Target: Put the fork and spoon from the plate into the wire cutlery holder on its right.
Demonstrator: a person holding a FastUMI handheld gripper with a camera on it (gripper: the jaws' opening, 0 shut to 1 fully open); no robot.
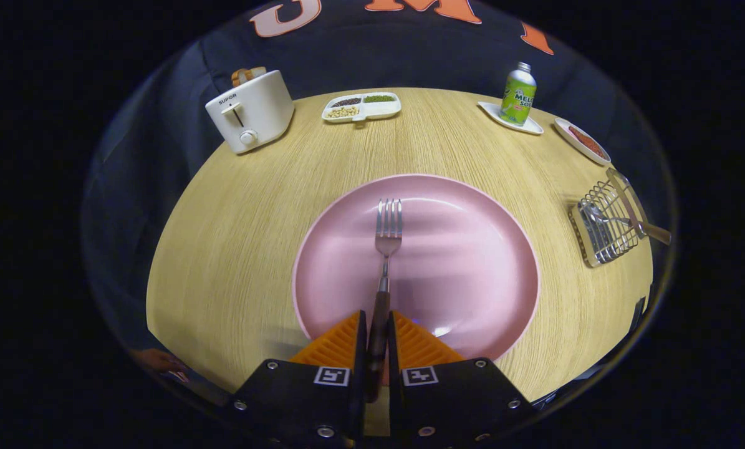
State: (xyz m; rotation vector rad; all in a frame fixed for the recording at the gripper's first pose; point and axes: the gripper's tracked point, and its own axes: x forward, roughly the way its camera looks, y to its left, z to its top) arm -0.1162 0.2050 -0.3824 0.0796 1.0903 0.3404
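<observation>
A metal fork (387, 232) with a dark handle points away from me over the pink plate (472, 262). My gripper (377, 327) is shut on the fork's handle, both fingers pressing its sides. The tines reach toward the plate's far half. To the right of the plate stands the wire cutlery holder (600, 231) on a wooden base, lying tilted in this view. A spoon (628, 221) rests in it, its handle sticking out to the right.
The round wooden table (235, 249) carries a white toaster (252, 112) at the far left, a divided snack dish (361, 106) at the back, a green soda bottle (518, 95) on a small white tray, and a small dish (583, 141) beyond the holder.
</observation>
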